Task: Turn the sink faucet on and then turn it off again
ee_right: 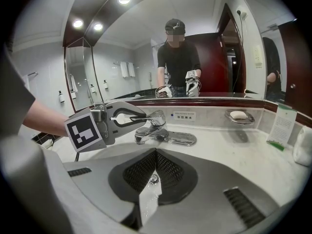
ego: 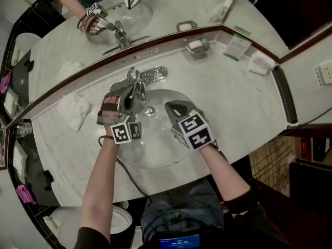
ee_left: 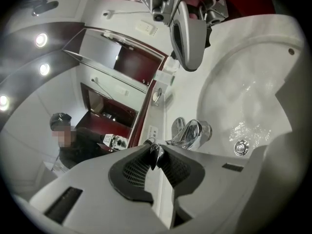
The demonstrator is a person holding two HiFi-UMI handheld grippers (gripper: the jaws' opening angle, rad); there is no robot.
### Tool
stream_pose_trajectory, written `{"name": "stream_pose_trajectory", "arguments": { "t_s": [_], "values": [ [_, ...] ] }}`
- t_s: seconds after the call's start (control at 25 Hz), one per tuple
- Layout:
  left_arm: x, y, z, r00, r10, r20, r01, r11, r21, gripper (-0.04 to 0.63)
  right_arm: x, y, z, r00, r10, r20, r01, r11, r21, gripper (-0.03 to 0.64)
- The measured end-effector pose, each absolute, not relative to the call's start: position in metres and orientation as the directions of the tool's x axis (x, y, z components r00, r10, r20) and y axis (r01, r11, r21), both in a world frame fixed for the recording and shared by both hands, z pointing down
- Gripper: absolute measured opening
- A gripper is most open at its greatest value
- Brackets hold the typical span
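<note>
**Left gripper clamped on the faucet lever, right one idle over the bowl**

Here we are at the chrome single-lever faucet (ego: 136, 79), which stands at the back rim of the white oval basin (ego: 155, 152), just below the mirror (ego: 171, 4). The left gripper (ego: 130, 95) comes at the faucet from the left. Its own view shows the dark ribbed pads nearly together, pinching the thin chrome tip of the lever (ee_left: 155, 152) between them. From across the bowl, the right gripper view confirms it: both jaws sit on the lever (ee_right: 152, 116), just above the faucet's spout. That's a firm, narrow grip.

The right gripper (ego: 175, 108) hangs over the basin in front of the faucet and a little to its right, well clear of the chrome. Its jaws are pressed fully together with nothing between them, and the round metal drain (ee_right: 153, 179) shows just beyond their tips.

Below the faucet, wet glints show on the bowl near the drain (ee_left: 241, 147). Whether water is running I can't tell.

To the faucet's right, on the pale marble counter (ego: 228, 92), a metal soap dish (ego: 197, 45) holds a white bar. To its left lies a crumpled white cloth (ego: 72, 110).
</note>
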State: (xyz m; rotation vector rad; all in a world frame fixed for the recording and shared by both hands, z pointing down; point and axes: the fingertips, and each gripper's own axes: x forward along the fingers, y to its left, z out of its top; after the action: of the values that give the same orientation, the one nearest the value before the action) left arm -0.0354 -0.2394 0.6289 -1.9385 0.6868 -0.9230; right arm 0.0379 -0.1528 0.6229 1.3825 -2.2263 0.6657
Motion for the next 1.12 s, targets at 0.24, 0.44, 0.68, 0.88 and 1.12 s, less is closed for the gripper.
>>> {"name": "stream_pose_trajectory", "arguments": {
  "t_s": [0.24,0.44,0.68,0.88,1.12],
  "values": [
    [-0.044,-0.221,0.623,0.558,-0.724,0.406,-0.085,-0.536,-0.84,0.192,0.034,-0.147,0.613,-0.417,-0.69,0.592,-0.901,0.398,-0.171,0.021],
    [-0.071,-0.198,0.588,0.531,-0.743,0.408,-0.108,-0.537,-0.836,0.192,0.027,-0.137,0.59,-0.429,-0.686,0.588,-0.893,0.419,-0.163,0.021],
    [-0.093,-0.153,0.523,0.508,-0.767,0.392,-0.254,-0.568,-0.783,0.085,0.02,-0.117,0.565,-0.451,-0.675,0.584,-0.875,0.465,-0.138,0.021],
    [-0.1,-0.117,0.47,0.5,-0.779,0.378,-0.437,-0.604,-0.666,0.002,0.013,-0.1,0.536,-0.471,-0.67,0.574,-0.858,0.501,-0.119,0.021],
    [-0.103,-0.091,0.434,0.548,-0.734,0.401,-0.719,-0.659,-0.221,0.0,0.026,-0.086,0.513,-0.473,-0.684,0.555,-0.858,0.501,-0.113,0.021]
  ]
}}
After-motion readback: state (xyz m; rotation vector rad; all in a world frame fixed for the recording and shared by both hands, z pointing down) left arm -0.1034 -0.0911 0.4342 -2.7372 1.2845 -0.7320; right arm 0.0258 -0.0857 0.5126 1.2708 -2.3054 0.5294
